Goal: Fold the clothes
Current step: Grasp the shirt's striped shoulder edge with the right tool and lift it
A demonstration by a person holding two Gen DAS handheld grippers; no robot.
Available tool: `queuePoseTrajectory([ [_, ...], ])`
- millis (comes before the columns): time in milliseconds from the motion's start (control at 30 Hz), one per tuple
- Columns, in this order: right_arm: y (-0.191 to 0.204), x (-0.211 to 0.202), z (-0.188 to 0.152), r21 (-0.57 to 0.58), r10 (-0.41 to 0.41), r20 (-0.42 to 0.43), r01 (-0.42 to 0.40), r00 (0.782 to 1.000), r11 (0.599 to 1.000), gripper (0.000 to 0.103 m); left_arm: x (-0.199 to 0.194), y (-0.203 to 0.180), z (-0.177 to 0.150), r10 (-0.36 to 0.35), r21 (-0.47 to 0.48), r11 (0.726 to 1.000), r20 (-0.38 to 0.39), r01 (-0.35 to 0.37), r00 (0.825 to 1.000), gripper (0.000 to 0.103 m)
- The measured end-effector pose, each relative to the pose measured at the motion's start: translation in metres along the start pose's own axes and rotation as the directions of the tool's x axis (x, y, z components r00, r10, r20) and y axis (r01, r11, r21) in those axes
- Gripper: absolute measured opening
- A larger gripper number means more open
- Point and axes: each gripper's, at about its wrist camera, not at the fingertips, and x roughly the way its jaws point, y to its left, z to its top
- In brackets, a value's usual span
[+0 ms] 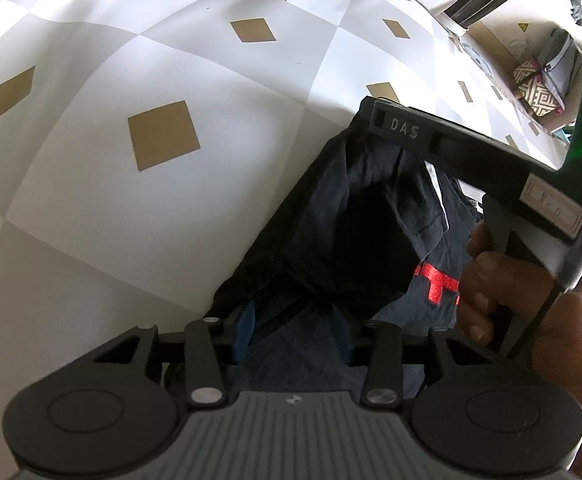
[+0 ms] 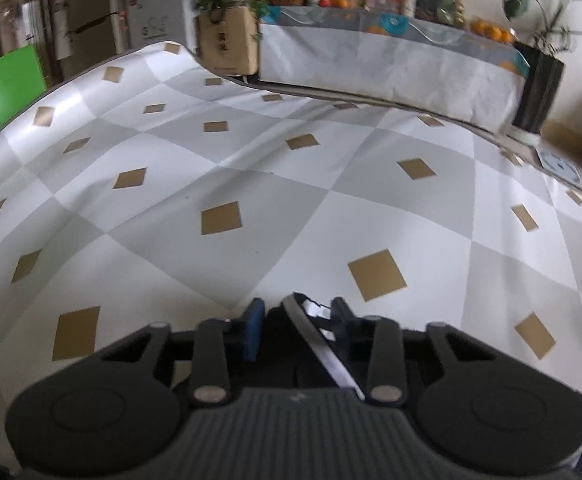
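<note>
Checkered glossy tablecloth [image 2: 251,184]; soft navy garment [image 1: 331,240] bunched, red embroidery.

Red print [image 1: 437,282] on dark garment [image 1: 331,240] half hidden behind hand [image 1: 531,304]; right gripper [image 1: 471,148] cut off at frame edge; shelf clutter [image 2: 371,0] blurred.

Dark navy garment [image 1: 331,240] with red embroidery; white-grey checked tablecloth [image 1: 131,80], tan diamonds.

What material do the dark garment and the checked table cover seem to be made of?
Garment: dark navy woven or knit fabric, matte; it creases softly and carries red stitched marks. Cover: probably vinyl or coated cloth, smooth with slight sheen; it shows printed diamonds and shallow ripples.
</note>
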Motion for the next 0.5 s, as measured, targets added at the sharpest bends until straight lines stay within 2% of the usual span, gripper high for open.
queuePoseTrajectory([
  [67,0.003,0.003,-0.002,-0.02,-0.007,-0.006,0.007,1.0,1.0,0.028,0.0,0.001,0.0,-0.003,-0.006,1.0,0.0,0.003,1.0,0.042],
  [167,0.002,0.007,-0.004,-0.014,0.007,-0.027,-0.008,1.0,1.0,0.016,0.0,0.0,0.0,0.003,-0.013,1.0,0.002,-0.003,1.0,0.042],
  [200,0.001,0.008,-0.005,-0.004,0.014,-0.034,-0.015,0.999,1.0,0.013,0.0,0.0,-0.001,0.007,-0.012,1.0,0.002,-0.007,1.0,0.042],
  [333,-0.008,0.013,-0.005,0.1,0.049,-0.053,-0.044,0.997,0.994,0.011,0.001,-0.003,-0.002,0.014,0.006,1.0,0.005,-0.014,1.0,0.043],
  [400,-0.02,0.016,-0.005,0.221,0.097,-0.044,-0.085,0.994,0.972,0.009,0.001,-0.002,-0.002,0.012,-0.002,1.0,0.01,-0.012,1.0,0.043],
  [500,-0.04,0.019,-0.009,0.4,0.211,0.018,-0.201,0.977,0.894,0.008,0.001,-0.002,-0.002,0.015,-0.011,1.0,0.015,-0.015,1.0,0.043],
])
